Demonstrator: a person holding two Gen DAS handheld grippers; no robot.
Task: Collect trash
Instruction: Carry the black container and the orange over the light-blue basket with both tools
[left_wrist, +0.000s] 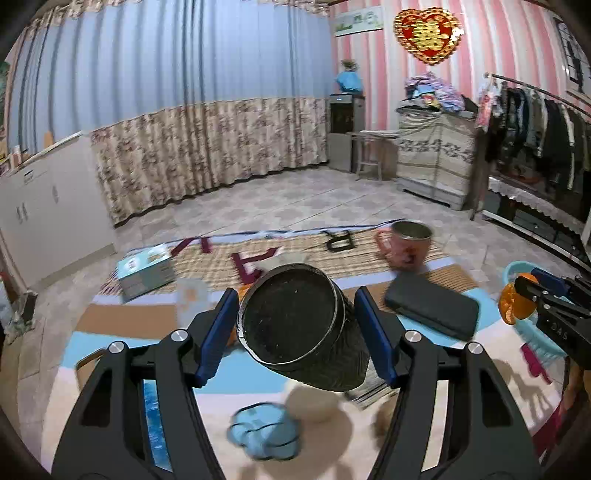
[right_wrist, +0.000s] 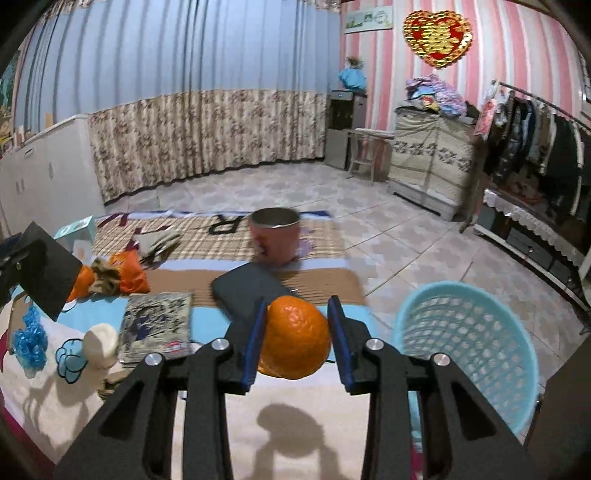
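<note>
My left gripper (left_wrist: 295, 328) is shut on a black round can (left_wrist: 301, 328), held tilted above the mat with its open mouth toward the camera. My right gripper (right_wrist: 295, 339) is shut on an orange peel (right_wrist: 295, 338), held above the mat just left of the light blue basket (right_wrist: 469, 354). In the left wrist view the right gripper (left_wrist: 532, 295) with the orange peel (left_wrist: 511, 302) shows at the far right over the basket (left_wrist: 517, 269). More orange scraps (right_wrist: 125, 275) lie on the mat at the left.
A pink mug (right_wrist: 275, 236), a dark flat case (right_wrist: 251, 291), a printed packet (right_wrist: 159, 325), a small box (left_wrist: 146, 271), a cream ball (right_wrist: 99, 345) and blue scraps (right_wrist: 29, 339) lie on the mat. A clothes rack (right_wrist: 535, 147) stands at the right.
</note>
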